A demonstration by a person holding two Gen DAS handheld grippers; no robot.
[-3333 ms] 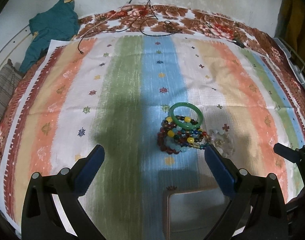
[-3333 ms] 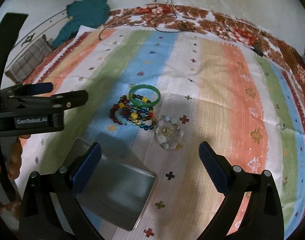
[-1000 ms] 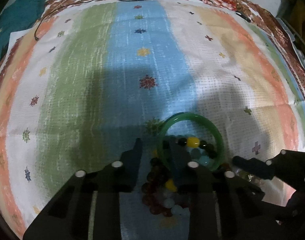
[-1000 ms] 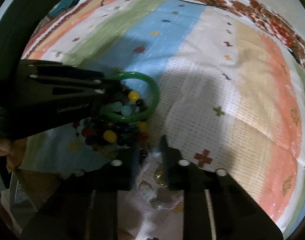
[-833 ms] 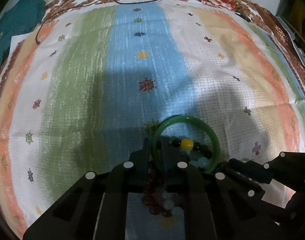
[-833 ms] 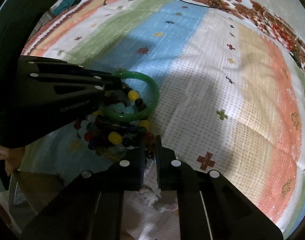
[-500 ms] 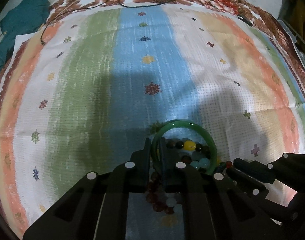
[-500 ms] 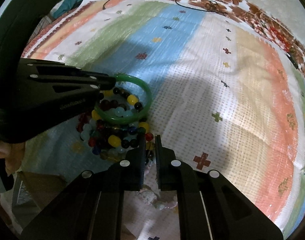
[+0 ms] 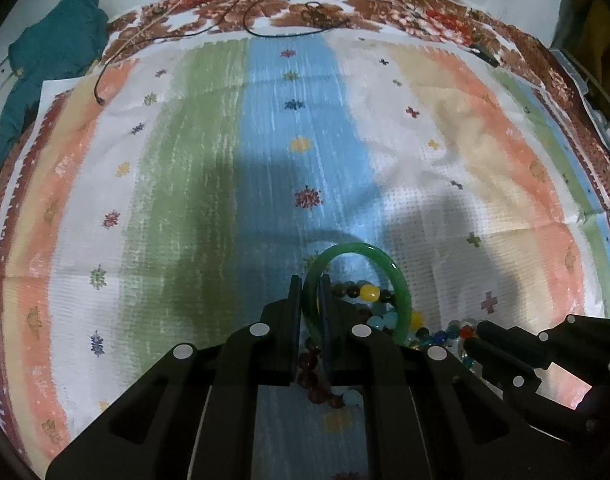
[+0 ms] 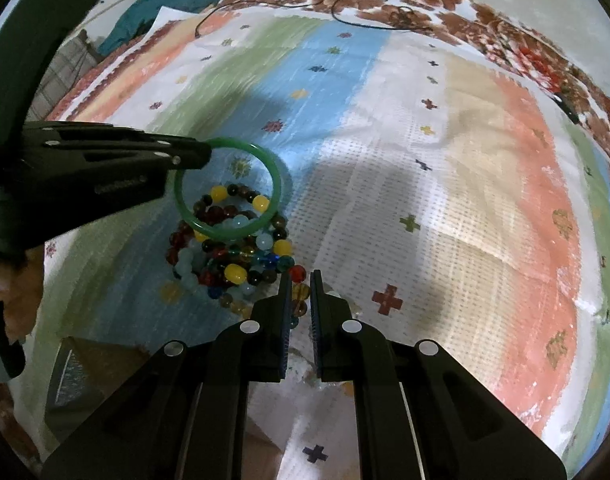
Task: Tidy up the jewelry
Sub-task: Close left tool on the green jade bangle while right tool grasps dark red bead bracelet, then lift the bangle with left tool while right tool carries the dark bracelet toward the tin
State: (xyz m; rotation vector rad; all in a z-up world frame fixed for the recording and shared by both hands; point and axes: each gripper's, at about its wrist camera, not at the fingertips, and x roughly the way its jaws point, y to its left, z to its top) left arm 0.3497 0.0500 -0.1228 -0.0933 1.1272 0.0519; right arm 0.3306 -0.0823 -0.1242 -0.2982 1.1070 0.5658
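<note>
A green bangle (image 9: 385,268) is pinched at its left rim by my left gripper (image 9: 309,284) and tilts up off the pile. It also shows in the right wrist view (image 10: 279,184), lifted over a heap of coloured bead bracelets (image 10: 233,256). My right gripper (image 10: 297,280) is shut on a string of clear and amber beads (image 10: 299,300) at the pile's right edge. The left gripper shows there as a dark bar (image 10: 105,160).
A striped cloth (image 9: 225,160) covers the floral bed. A grey metal tin (image 10: 77,380) lies near the lower left. A teal garment (image 9: 45,60) and black cables (image 9: 265,28) lie at the far edge.
Both grippers closed from wide open. The left has lifted the green bangle, tilting it up off the beads. The right has closed on beads at the pile's edge.
</note>
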